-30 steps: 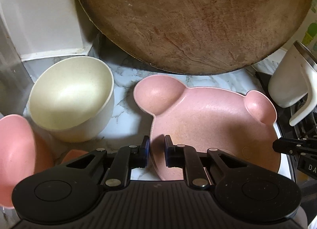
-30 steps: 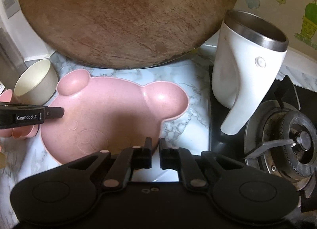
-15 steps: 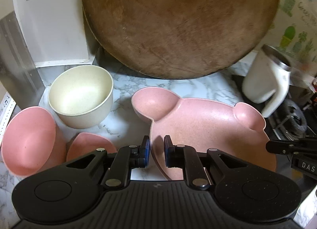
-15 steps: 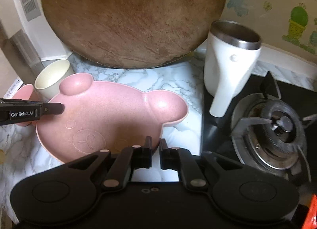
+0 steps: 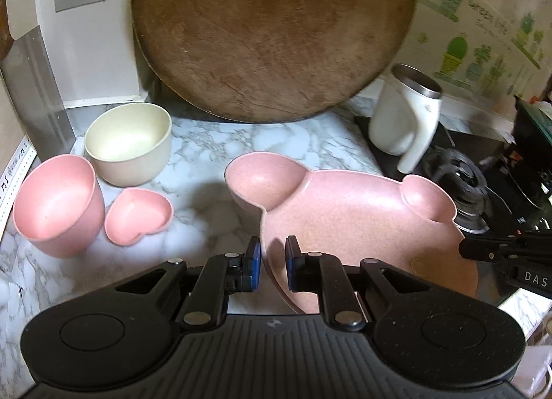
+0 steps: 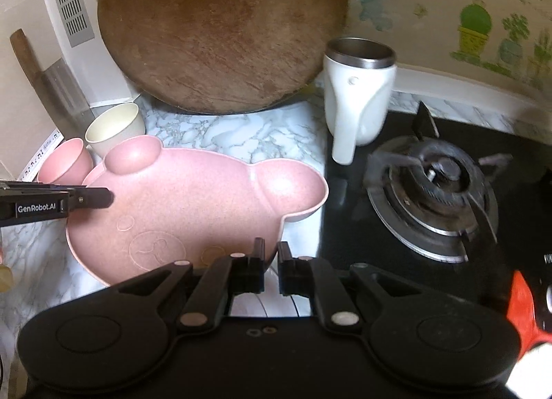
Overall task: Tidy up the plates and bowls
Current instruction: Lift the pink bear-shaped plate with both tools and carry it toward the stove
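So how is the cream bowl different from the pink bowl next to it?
The cream bowl is pale cream; the pink bowl is pink. The cream bowl stands upright on the counter, while the pink bowl tilts, its mouth turned sideways. The cream bowl sits nearer the back wall, the pink bowl nearer the camera, beside a small heart dish. Both are round, deep, empty and matte.

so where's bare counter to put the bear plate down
Bare marble lies between the cream bowl, the round wooden board and the white mug. Crowded at left: pink bowl and heart dish.
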